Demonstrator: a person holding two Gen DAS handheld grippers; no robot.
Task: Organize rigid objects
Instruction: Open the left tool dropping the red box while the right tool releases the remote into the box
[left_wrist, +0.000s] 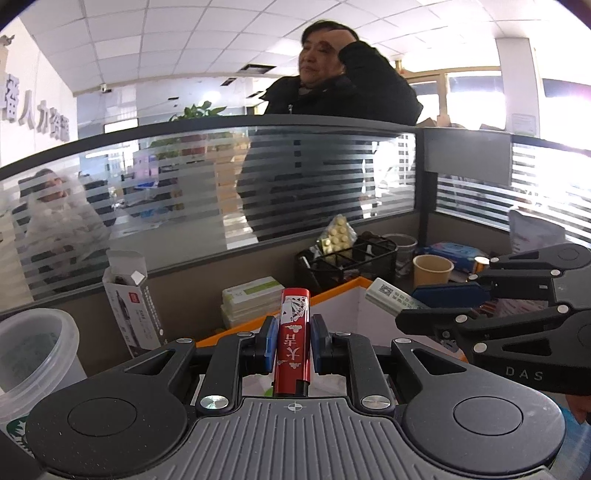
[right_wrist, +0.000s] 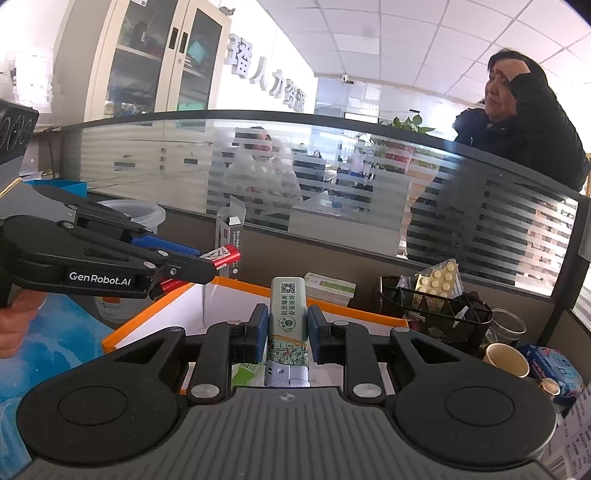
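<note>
My left gripper is shut on a red lighter printed with playing cards, held upright above a white box with an orange rim. My right gripper is shut on a pale green lighter with a QR code, also held over the box's orange rim. In the left wrist view the right gripper comes in from the right with the green lighter. In the right wrist view the left gripper comes in from the left with the red lighter.
A black mesh organizer with a pill blister pack stands behind the box, next to a paper cup. A clear plastic cup and an open pen box stand at left. A glass partition backs the desk.
</note>
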